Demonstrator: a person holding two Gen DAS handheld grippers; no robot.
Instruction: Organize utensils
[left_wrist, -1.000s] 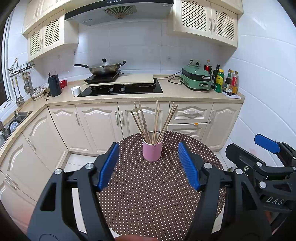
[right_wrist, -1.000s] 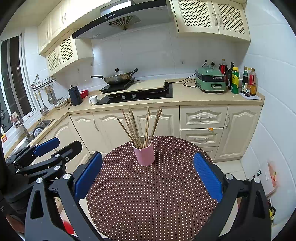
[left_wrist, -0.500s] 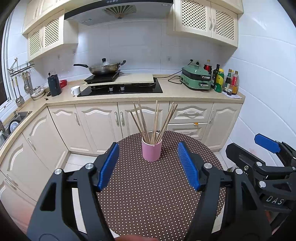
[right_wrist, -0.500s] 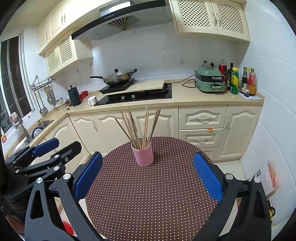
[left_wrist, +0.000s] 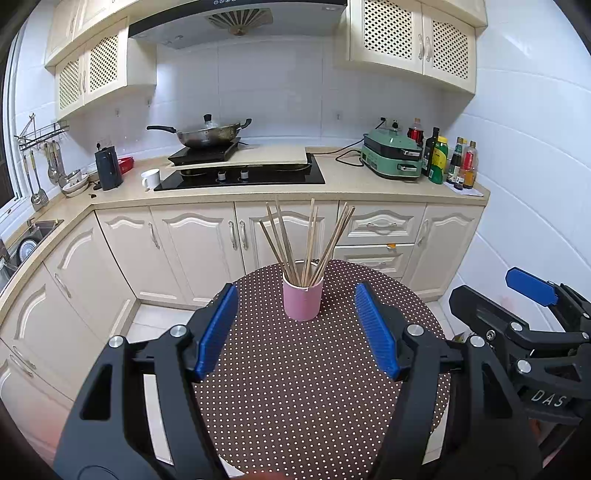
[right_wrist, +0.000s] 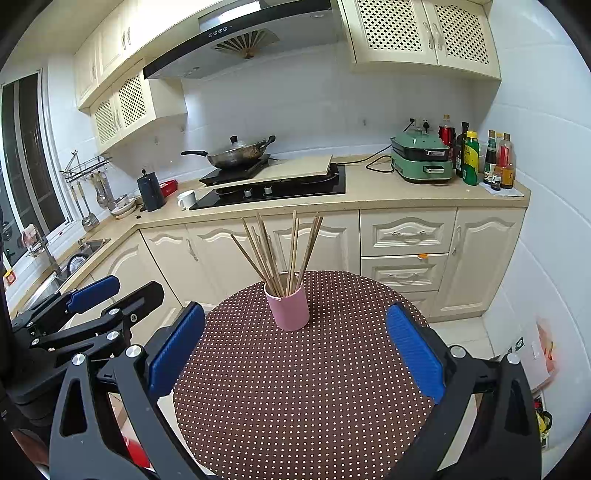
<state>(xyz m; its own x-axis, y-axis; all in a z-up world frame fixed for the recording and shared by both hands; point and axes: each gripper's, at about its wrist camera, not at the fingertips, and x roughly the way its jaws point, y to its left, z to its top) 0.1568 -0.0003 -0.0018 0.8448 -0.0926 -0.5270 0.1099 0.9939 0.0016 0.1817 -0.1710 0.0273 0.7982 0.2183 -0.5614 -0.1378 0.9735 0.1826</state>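
Note:
A pink cup (left_wrist: 303, 300) (right_wrist: 288, 307) stands upright on the far part of a round table with a brown white-dotted cloth (left_wrist: 314, 387) (right_wrist: 306, 387). Several wooden chopsticks (left_wrist: 308, 240) (right_wrist: 284, 251) stick out of the cup and fan apart. My left gripper (left_wrist: 300, 334) hovers over the table short of the cup, open, nothing between its blue pads. My right gripper (right_wrist: 295, 354) is likewise open and empty, held nearer than the cup. Each gripper shows at the edge of the other's view.
Behind the table runs a cream kitchen counter (left_wrist: 351, 184) with a hob, a wok (left_wrist: 207, 134), a green appliance (left_wrist: 393, 157) and bottles (left_wrist: 454, 162). A sink (right_wrist: 79, 254) lies at the left. Tiled floor surrounds the table.

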